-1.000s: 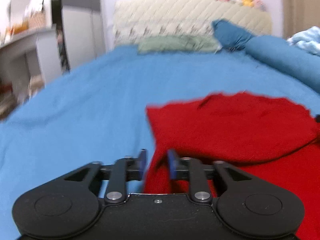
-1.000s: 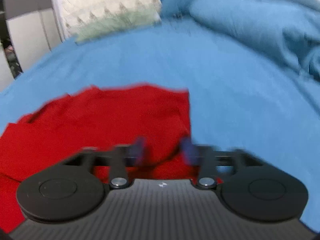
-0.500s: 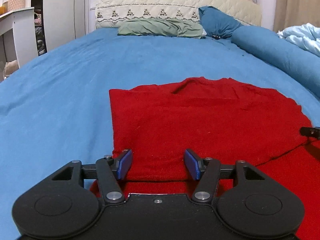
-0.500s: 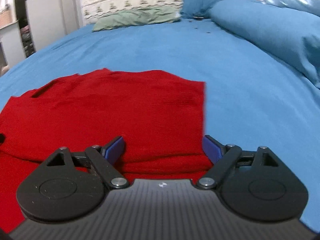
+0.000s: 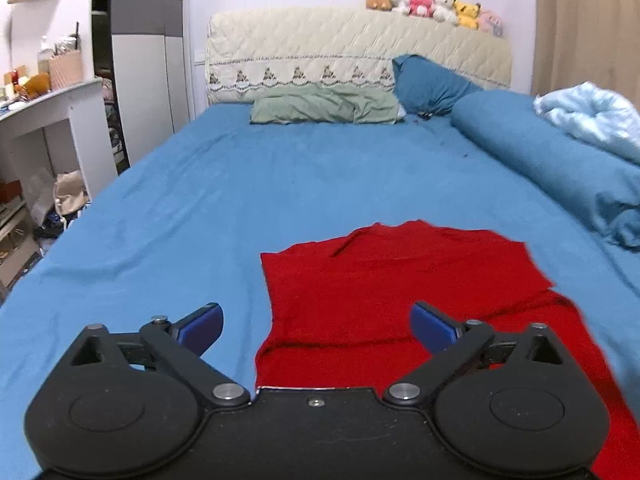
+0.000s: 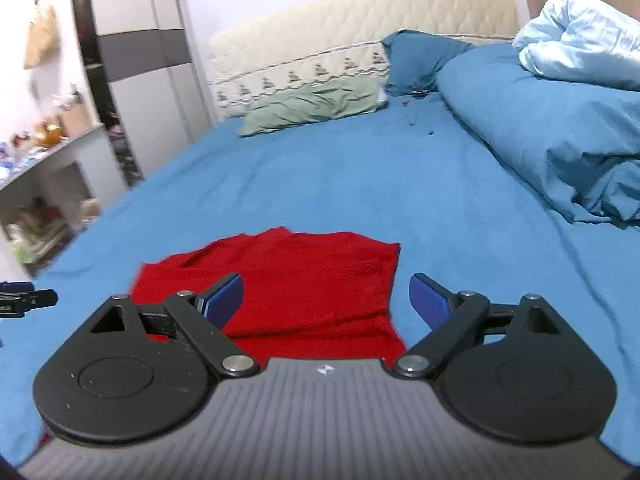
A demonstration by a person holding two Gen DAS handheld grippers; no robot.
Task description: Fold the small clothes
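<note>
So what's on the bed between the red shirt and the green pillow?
Nothing but bare blue sheet. In the left wrist view the stretch from the red shirt up to the green pillow holds no other thing; the right wrist view agrees.

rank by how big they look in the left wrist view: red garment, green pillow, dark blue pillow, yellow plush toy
1. red garment, though it lies nearest the camera, which inflates it
2. green pillow
3. dark blue pillow, somewhat smaller in view than the green pillow
4. yellow plush toy, by far the smallest, on the headboard
</note>
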